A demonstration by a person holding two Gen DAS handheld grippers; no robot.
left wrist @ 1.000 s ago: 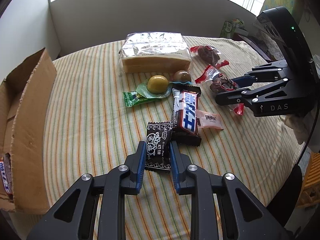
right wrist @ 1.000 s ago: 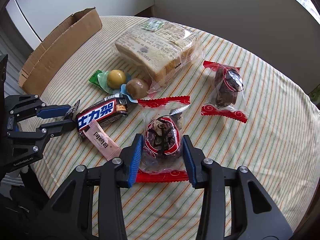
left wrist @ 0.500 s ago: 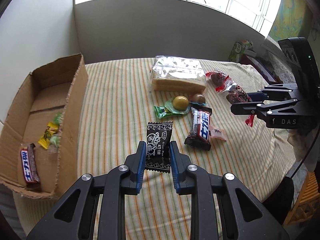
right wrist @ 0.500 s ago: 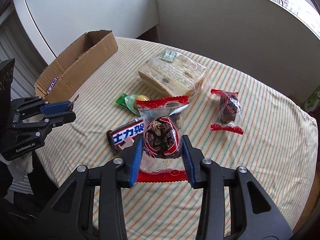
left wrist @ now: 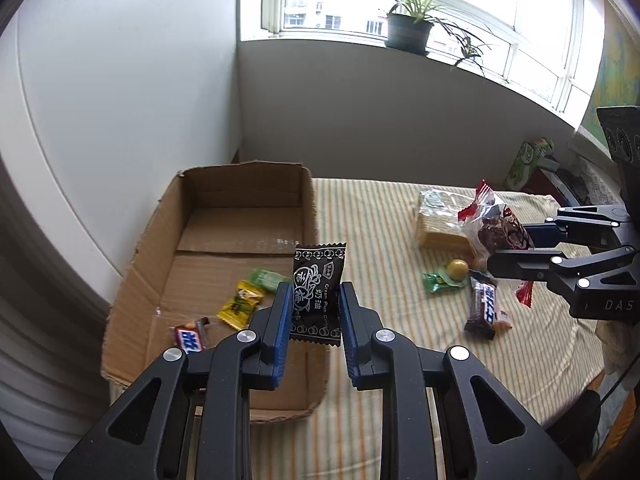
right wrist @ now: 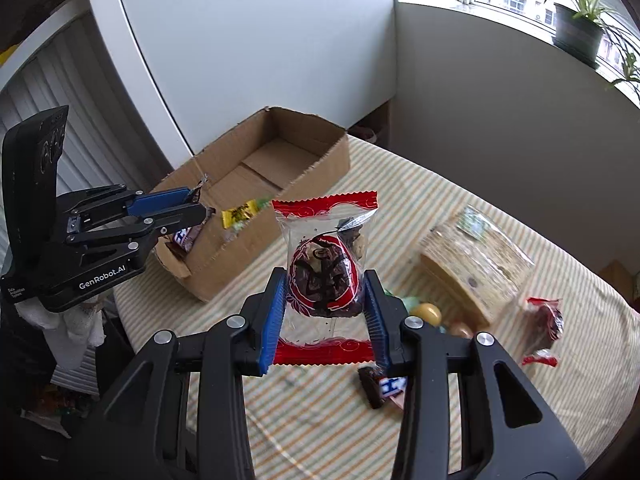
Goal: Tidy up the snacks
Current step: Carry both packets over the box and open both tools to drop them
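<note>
My left gripper point(left wrist: 314, 316) is shut on a black candy packet point(left wrist: 318, 292) and holds it in the air over the near right wall of the open cardboard box point(left wrist: 236, 196). The box holds a yellow candy point(left wrist: 239, 309), a green candy point(left wrist: 266, 279) and a chocolate bar point(left wrist: 189, 338). My right gripper point(right wrist: 325, 312) is shut on a red-edged clear pastry packet point(right wrist: 325, 276), lifted above the striped table point(right wrist: 400, 200). The box point(right wrist: 320, 160) lies beyond it to the left. The left gripper also shows in the right wrist view point(right wrist: 200, 210).
On the table lie a bagged bread loaf point(left wrist: 438, 220), a yellow ball candy on green wrap point(left wrist: 456, 270), a chocolate bar point(left wrist: 482, 308), a pink sachet point(left wrist: 504, 318) and a second red pastry packet point(right wrist: 546, 324). A green carton point(left wrist: 528, 162) stands behind.
Both grippers have risen and swung left toward the box, each carrying its packet. The box now fills more of both views.
</note>
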